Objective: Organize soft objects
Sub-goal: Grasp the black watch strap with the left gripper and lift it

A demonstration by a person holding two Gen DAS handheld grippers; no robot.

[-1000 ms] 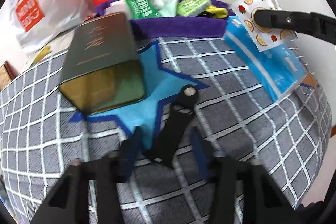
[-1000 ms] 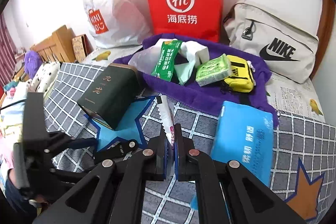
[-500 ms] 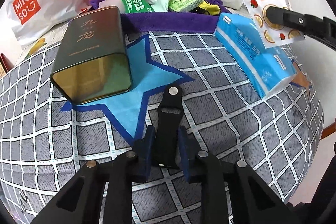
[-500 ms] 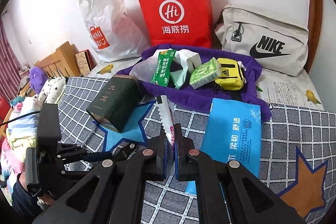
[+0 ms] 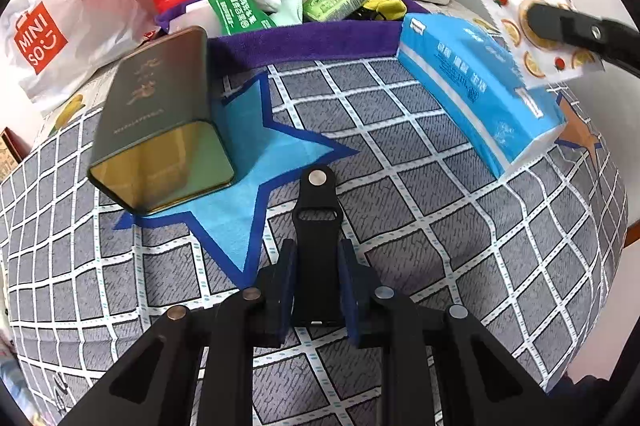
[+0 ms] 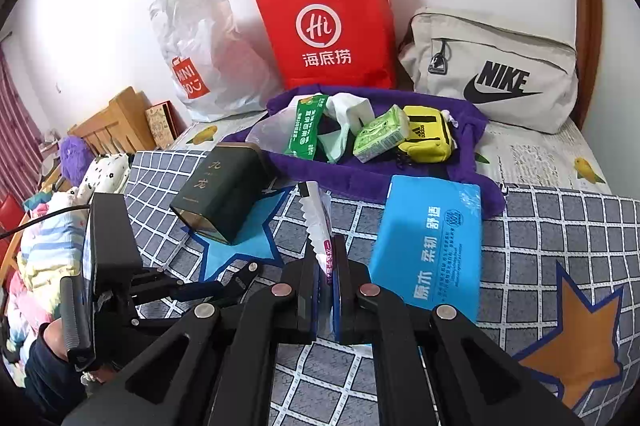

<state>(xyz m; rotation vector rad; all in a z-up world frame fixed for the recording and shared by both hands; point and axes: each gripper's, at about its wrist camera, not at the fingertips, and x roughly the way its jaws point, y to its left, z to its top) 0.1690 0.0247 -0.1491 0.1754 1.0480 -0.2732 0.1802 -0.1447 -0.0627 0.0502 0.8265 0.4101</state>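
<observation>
A flat black strap (image 5: 318, 226) with a metal stud at its far end lies on the checked grey bedspread (image 5: 440, 226), its near end pinched between the blue pads of the left gripper (image 5: 317, 290), which angles steeply down at the bed. A second earlier those pads stood wide to either side of the strap; they have since drawn in onto it. The strap's tip rests at the edge of a blue star patch (image 5: 256, 162), where a dark green tin (image 5: 156, 114) lies on its side.

The right gripper (image 6: 327, 290) is clamped tight on a fruit-printed sachet (image 5: 532, 18), held edge-up above the bed and clear of the blue tissue pack (image 6: 432, 242) lying just to its right. In the left wrist view the sachet sits a little farther toward the right edge than a second ago, with the tissue pack now fully exposed beside it.

Behind, a purple cloth tray (image 6: 472, 122) holds a green packet (image 6: 306, 128), a green tissue pack (image 6: 380, 134) and a yellow pouch (image 6: 428, 138). Against the wall stand a red paper bag (image 6: 324, 26), a white plastic bag (image 6: 200, 50) and a beige bag (image 6: 496, 70).
</observation>
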